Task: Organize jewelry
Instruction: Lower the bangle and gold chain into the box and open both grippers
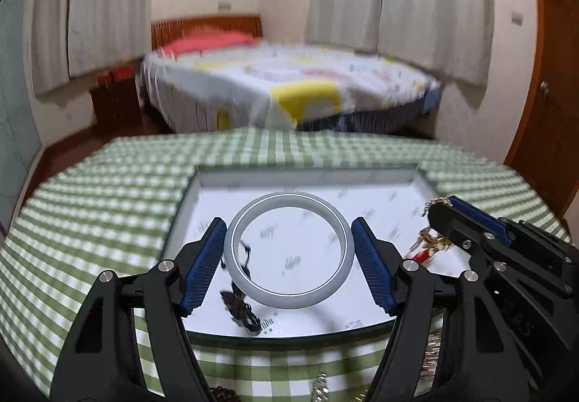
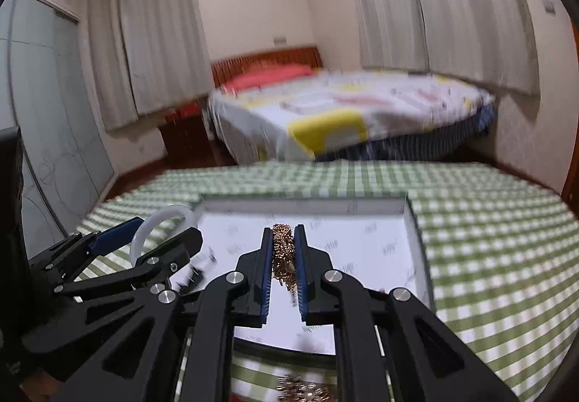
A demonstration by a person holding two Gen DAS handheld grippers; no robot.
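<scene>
Left jaws: the left gripper grips a pale bangle by its outer rim, centre frame, above the tray.
Right jaws: the right gripper is pinched on a gold chain, centre frame.
Handling: bangle stiff, slick, likely breakable; chain limp, tangles easily.
Around: dark beads lower left in tray; checked desk beneath.

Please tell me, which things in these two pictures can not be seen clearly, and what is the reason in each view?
- Gold chain: right wrist view, the right gripper fingers cover most of it.
- Dark item in the tray: left wrist view, blurred, kind unclear.
- Bangle in the left gripper: whether the pads touch it is unclear.
- Beads: left wrist view, cut off by the bottom edge.
- Tray print: both views, too blurred to read.
</scene>
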